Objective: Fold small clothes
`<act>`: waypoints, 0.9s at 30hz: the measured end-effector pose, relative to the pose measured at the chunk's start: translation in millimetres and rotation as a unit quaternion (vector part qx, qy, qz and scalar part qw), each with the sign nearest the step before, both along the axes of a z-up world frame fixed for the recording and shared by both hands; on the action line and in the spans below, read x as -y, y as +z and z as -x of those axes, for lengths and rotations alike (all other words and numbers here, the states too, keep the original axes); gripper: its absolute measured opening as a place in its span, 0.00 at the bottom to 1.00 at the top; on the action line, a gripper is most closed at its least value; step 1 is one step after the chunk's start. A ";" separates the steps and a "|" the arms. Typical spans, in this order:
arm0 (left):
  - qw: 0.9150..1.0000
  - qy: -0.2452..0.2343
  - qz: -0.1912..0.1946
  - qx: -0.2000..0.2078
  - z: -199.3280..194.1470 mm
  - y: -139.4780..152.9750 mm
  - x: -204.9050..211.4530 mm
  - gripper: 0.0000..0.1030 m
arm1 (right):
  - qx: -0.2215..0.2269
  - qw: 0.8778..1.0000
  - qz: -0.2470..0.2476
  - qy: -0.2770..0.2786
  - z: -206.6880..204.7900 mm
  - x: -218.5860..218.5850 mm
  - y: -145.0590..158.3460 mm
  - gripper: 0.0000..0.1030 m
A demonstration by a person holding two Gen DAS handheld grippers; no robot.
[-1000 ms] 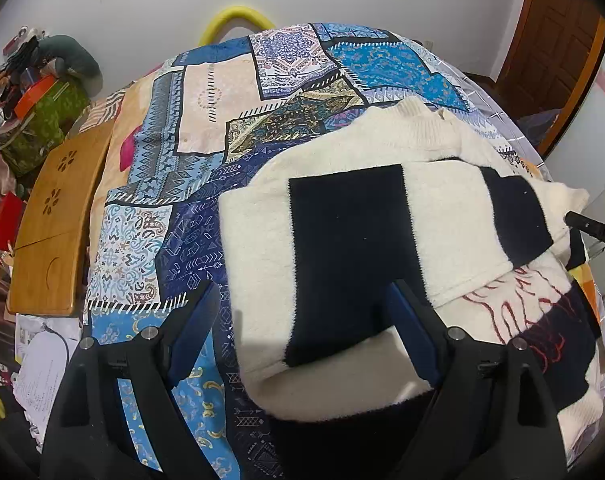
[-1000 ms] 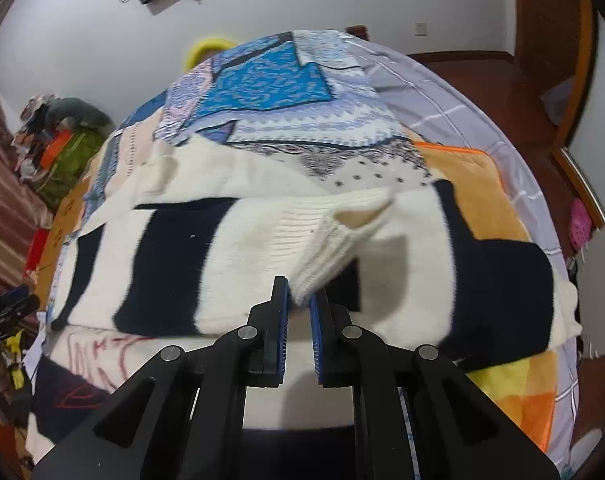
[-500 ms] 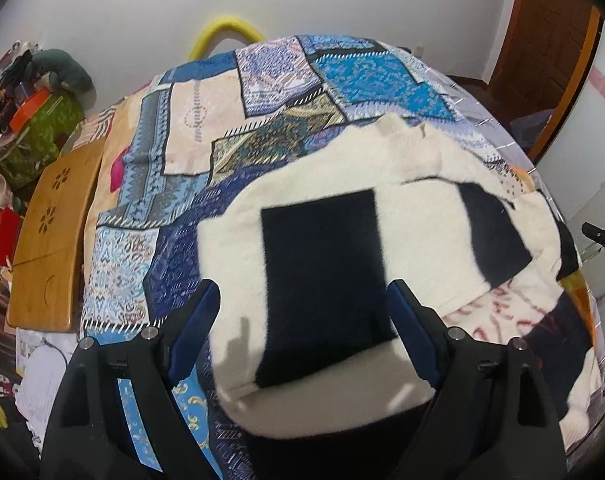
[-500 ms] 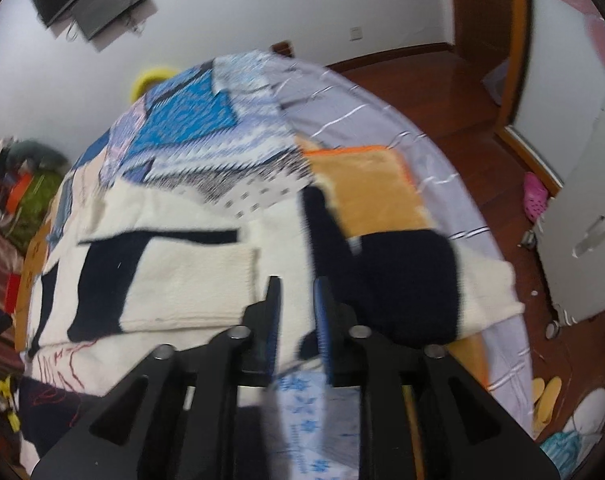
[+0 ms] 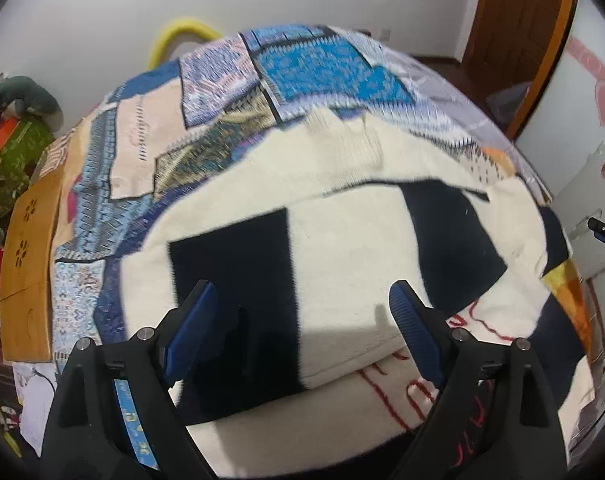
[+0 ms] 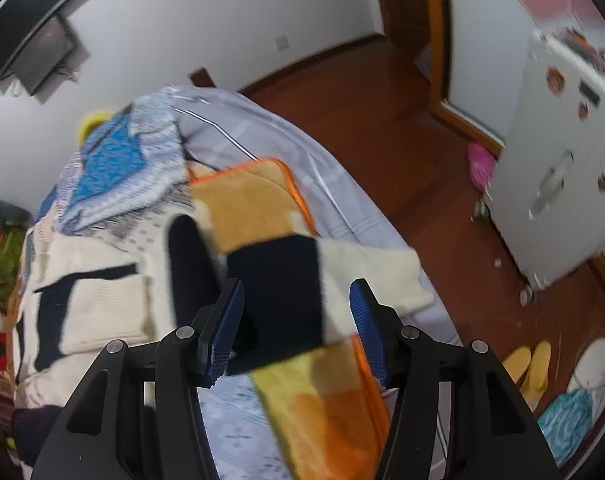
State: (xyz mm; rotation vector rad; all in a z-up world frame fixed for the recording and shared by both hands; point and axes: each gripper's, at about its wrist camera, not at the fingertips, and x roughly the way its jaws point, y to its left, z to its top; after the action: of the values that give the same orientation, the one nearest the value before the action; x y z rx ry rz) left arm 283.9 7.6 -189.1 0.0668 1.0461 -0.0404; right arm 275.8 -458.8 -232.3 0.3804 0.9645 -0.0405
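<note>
A cream and navy block-pattern sweater (image 5: 342,248) with red embroidery lies on the bed; one sleeve is folded across its body. My left gripper (image 5: 302,332) is open, hovering over the folded sleeve near the sweater's lower part. In the right wrist view the sweater body (image 6: 98,300) lies at the left and its other sleeve (image 6: 302,280) stretches right over an orange blanket. My right gripper (image 6: 298,320) is open just above that sleeve's navy band, holding nothing.
A patchwork quilt (image 5: 262,80) covers the bed. An orange and yellow blanket (image 6: 254,204) lies under the sleeve. A wooden board (image 5: 26,248) sits at the bed's left. A white cabinet (image 6: 562,184), slippers (image 6: 530,364) and wooden floor lie to the right.
My right gripper let go of the folded sleeve's cuff, opened, and swung right to the outstretched sleeve. My left gripper stayed open and moved a little right over the sweater.
</note>
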 end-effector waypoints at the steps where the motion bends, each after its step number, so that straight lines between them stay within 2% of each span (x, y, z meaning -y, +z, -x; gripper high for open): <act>1: 1.000 -0.001 -0.001 -0.008 -2.4 -5.5 2.2 0.85 | -0.009 1.000 -0.006 -0.005 -0.4 3.4 -8.0 0.50; 6: 1.000 0.005 -0.005 -0.030 -9.5 -23.9 3.5 0.85 | -0.052 0.998 -0.032 -0.017 -3.7 11.9 -44.3 0.50; 11: 0.999 0.013 -0.006 -0.044 -13.1 -33.4 -1.4 0.85 | -0.074 0.995 -0.056 -0.019 -9.5 11.2 -66.3 0.50; 16: 0.998 0.022 0.005 -0.057 -15.3 -42.7 -5.2 0.85 | -0.062 0.996 -0.062 -0.028 -14.6 11.5 -69.8 0.52; 18: 0.998 0.023 0.007 -0.058 -16.3 -43.7 -4.6 0.85 | -0.059 0.996 -0.062 -0.030 -17.2 11.6 -71.3 0.49; 21: 0.998 0.022 0.006 -0.057 -15.8 -43.0 -3.8 0.85 | -0.052 0.997 -0.046 -0.023 -21.0 8.0 -71.2 0.37; 23: 0.998 0.021 0.003 -0.056 -15.8 -42.2 -2.9 0.85 | -0.045 0.999 -0.021 -0.013 -23.0 2.8 -66.8 0.21; 24: 0.998 0.021 0.002 -0.056 -15.3 -41.3 -2.3 0.85 | -0.038 0.999 -0.003 -0.008 -23.2 -0.1 -62.2 0.17; 27: 0.998 0.020 0.002 -0.052 -13.9 -37.6 -1.8 0.85 | -0.017 1.000 0.012 0.000 -24.7 -2.6 -46.5 0.12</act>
State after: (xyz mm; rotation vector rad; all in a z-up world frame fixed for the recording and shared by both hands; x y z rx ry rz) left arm 297.8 9.4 -226.7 0.0400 1.1513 -0.0104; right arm 300.5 -456.1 -278.9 0.3590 0.9978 -0.0575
